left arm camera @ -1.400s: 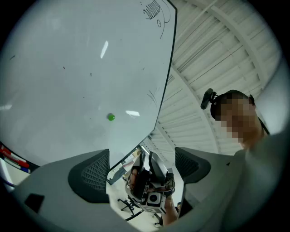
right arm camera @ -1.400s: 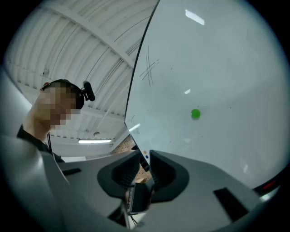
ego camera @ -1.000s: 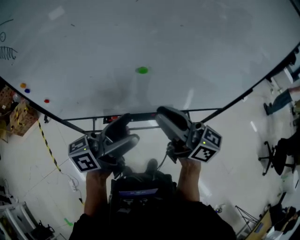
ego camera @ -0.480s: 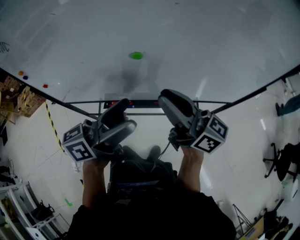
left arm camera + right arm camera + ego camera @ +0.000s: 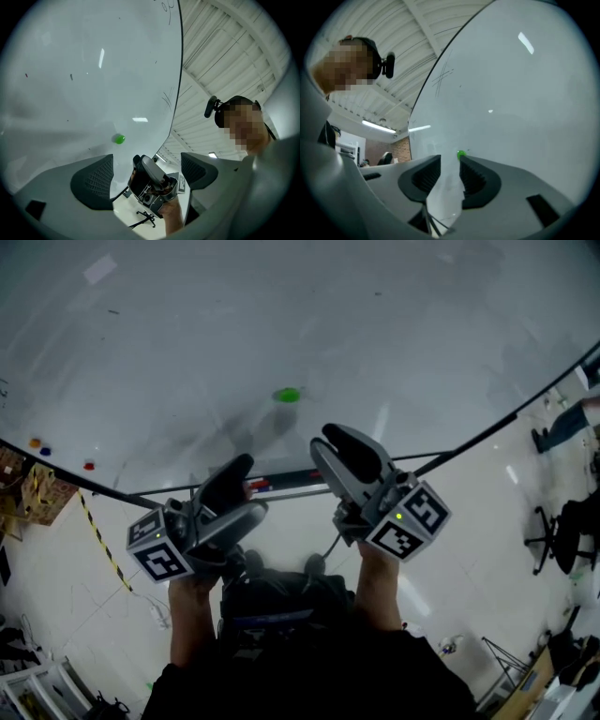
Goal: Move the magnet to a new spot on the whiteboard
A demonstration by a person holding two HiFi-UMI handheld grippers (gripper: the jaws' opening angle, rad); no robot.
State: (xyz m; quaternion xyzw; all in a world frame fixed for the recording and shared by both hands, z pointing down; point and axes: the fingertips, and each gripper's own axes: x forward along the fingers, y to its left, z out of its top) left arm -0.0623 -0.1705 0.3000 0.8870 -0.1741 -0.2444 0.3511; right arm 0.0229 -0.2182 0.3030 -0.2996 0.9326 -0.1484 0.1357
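holding both tools short of the whiteboard (image 5: 281, 315), we have the left gripper (image 5: 242, 495) spread wide and empty, the right gripper (image 5: 328, 444) opening with nothing between its jaws, and the green magnet (image 5: 287, 395) stuck on the board beyond their tips, untouched.

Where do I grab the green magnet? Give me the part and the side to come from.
Grip the magnet by its round edge, jaws on opposite sides. It sits flat on the whiteboard as a small low button, so only the rim offers hold; come straight at the board's face. The right gripper, jaws opening and empty, looks nearest.
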